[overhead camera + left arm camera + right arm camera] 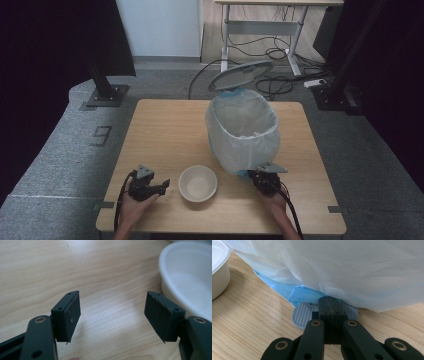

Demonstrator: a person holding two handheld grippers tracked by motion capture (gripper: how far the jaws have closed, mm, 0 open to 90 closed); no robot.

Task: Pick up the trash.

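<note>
- The left tongs [164, 186] lie low over the desk [165, 130], jaws standing apart with bare wood between the pads, nothing held.
- The white bowl [198, 183] sits on the desk just beside the left tongs, off their tips toward the desk's middle (in the left gripper view [112, 315] its rim [185, 277] curves in at the right edge, outside the right-hand jaw, not between the jaws).
- The right tongs [329, 307] are pressed fully together, their tips on the grey ribbed pedal [303, 316] at the foot of the pedal bin [242, 132].
- The bin, lined with a white bag [352, 267] over a blue one [302, 293], stands right of the bowl, lid [242, 74] raised.
- From above, the right tongs [255, 175] sit at the bin's near base.
</note>
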